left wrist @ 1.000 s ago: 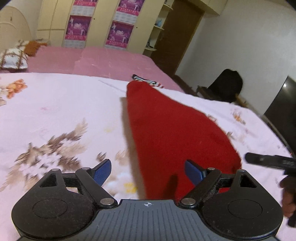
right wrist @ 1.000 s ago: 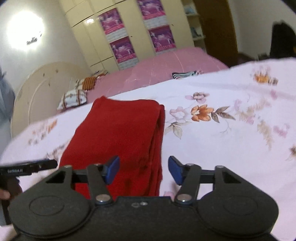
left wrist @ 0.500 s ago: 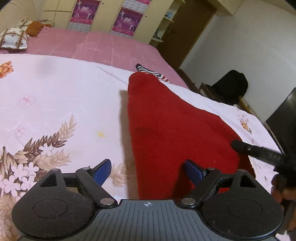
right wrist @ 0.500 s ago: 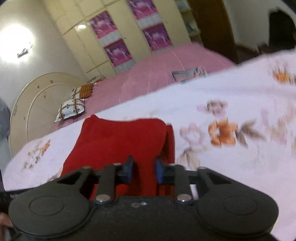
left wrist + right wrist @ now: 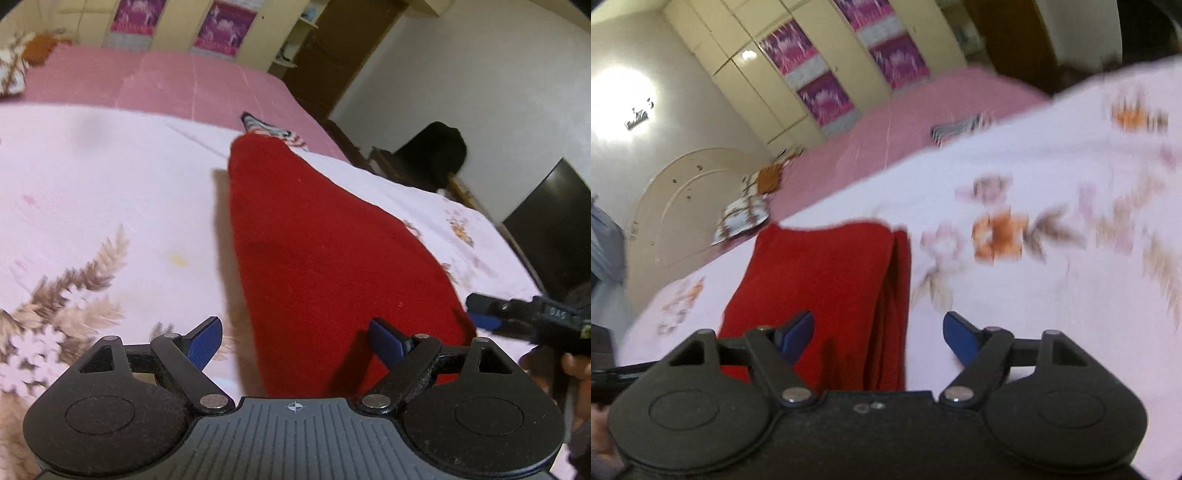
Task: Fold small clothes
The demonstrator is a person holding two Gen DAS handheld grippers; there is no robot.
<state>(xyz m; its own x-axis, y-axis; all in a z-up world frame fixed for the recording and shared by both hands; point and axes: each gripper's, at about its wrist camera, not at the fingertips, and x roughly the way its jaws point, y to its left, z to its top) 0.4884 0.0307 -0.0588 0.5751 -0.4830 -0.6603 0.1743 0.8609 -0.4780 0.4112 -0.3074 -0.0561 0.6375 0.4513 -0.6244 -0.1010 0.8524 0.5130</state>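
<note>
Both our claws, left claw (image 5: 295, 341) and right claw (image 5: 878, 332), hang released at the near end of the red garment (image 5: 325, 258), whose long axis runs straight ahead across the bed (image 5: 92, 192).

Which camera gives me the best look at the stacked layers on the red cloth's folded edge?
Right wrist. It shows the red cloth with its layered edge running along its right side. The left wrist view shows the cloth as one flat red sheet, no layers visible.
</note>
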